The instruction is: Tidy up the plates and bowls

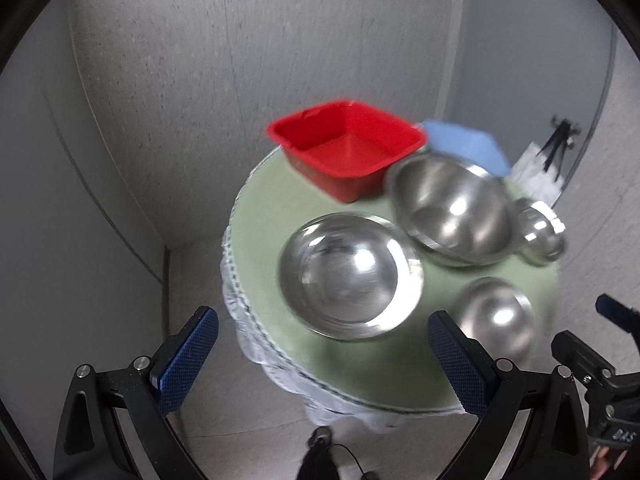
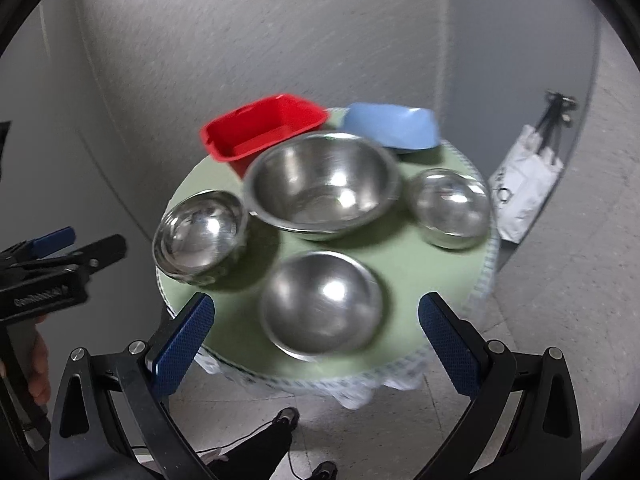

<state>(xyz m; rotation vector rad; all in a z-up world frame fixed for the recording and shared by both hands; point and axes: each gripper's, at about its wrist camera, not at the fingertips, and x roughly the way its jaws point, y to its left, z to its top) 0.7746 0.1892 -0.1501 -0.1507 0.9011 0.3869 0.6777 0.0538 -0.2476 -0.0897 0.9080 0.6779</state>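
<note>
Several steel bowls stand on a round green table [image 2: 420, 256]. The large bowl [image 2: 322, 184] is at the middle, a medium bowl [image 2: 322, 306] in front, a stacked bowl [image 2: 200, 236] at the left and a small bowl [image 2: 450, 208] at the right. In the left wrist view the stacked bowl [image 1: 350, 276] is nearest, with the large bowl [image 1: 450, 208] behind it. My left gripper [image 1: 324, 356] is open and empty above the table's near edge. My right gripper [image 2: 316, 344] is open and empty above the medium bowl.
A red square tub [image 2: 264, 130] and a blue tub [image 2: 394, 126] stand at the table's far side. A white bag [image 2: 524, 188] leans on the wall at the right. Grey walls close in behind. A lace cloth hangs off the table edge.
</note>
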